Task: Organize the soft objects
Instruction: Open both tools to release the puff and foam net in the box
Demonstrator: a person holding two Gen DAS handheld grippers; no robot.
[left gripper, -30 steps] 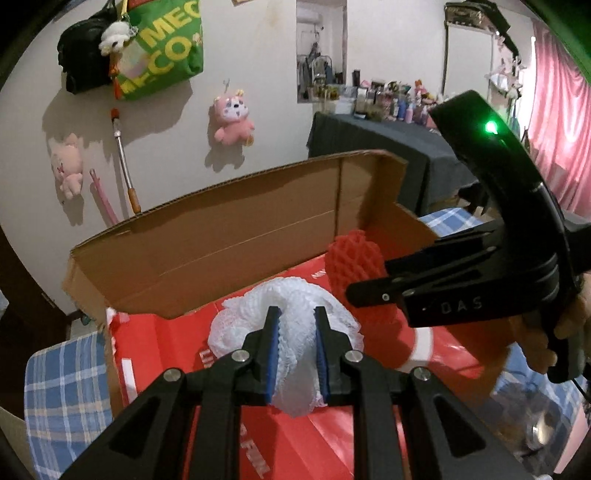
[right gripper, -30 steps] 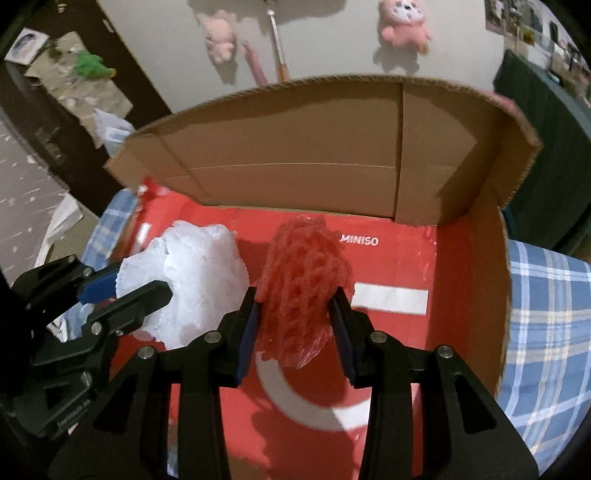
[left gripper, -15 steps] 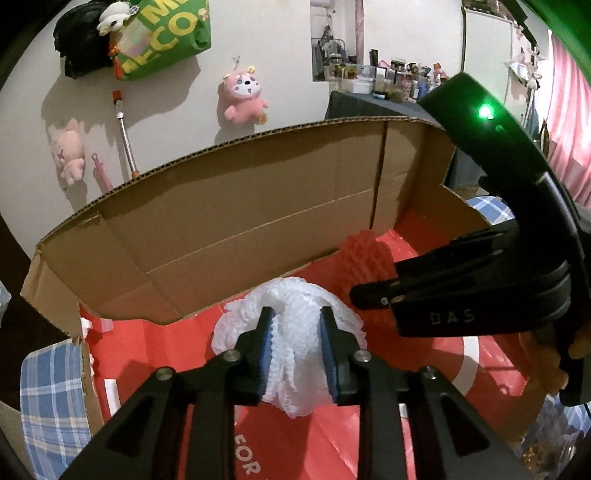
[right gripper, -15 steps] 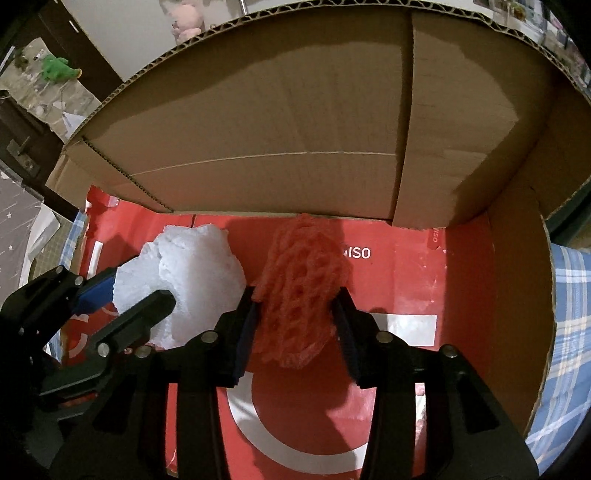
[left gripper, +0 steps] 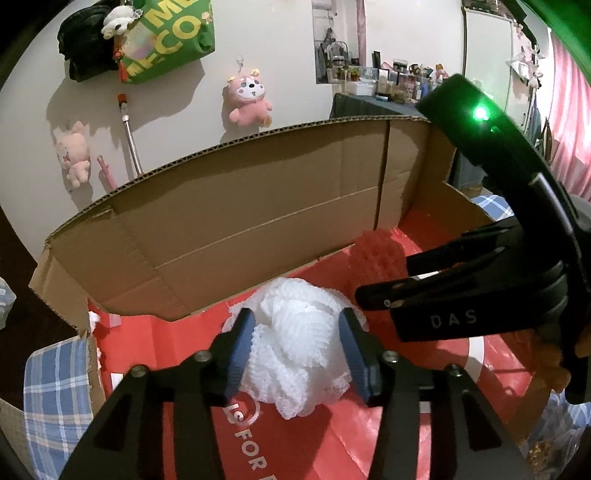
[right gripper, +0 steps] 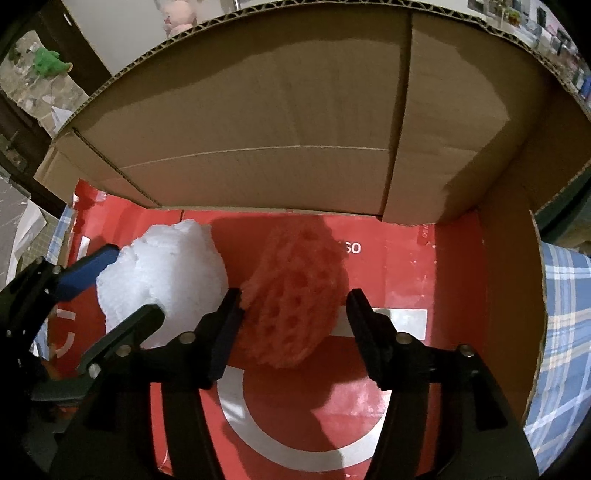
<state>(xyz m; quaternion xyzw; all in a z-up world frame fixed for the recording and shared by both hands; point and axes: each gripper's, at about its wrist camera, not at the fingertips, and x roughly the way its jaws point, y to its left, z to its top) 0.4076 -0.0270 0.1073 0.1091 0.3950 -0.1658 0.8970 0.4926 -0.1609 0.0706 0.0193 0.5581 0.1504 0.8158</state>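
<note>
- The white foam net (left gripper: 299, 339) is a crumpled, fluffy ball of mesh lying on the red floor of the cardboard box (left gripper: 258, 221), at 6 o'clock in the left wrist view.
- The left gripper (left gripper: 297, 350) has just been opening; its jaws stand apart on either side of the white net, blue pads (left gripper: 240, 354) right against its flanks but no longer squeezing it.
- The red foam net (right gripper: 291, 295) is a honeycomb-mesh lump resting beside the white one, toward 3 o'clock of it, on the same red floor.
- The right gripper (right gripper: 295, 302) has also just been opening; the left finger sits against the net's edge, while the right finger is clear of it.
- In the right wrist view the left gripper (right gripper: 107, 288) comes in from 9 o'clock, straddling the white net (right gripper: 162, 273).
- The box's tall brown flap (right gripper: 277, 122) stands up at 12 o'clock, walling off the far side.
- Beyond it, a pink plush toy (left gripper: 249, 99) hangs on the wall at 12 o'clock, a green bag (left gripper: 166, 33) at 11.
- Blue plaid cloth (right gripper: 565, 332) lies outside the box at 3 o'clock.
</note>
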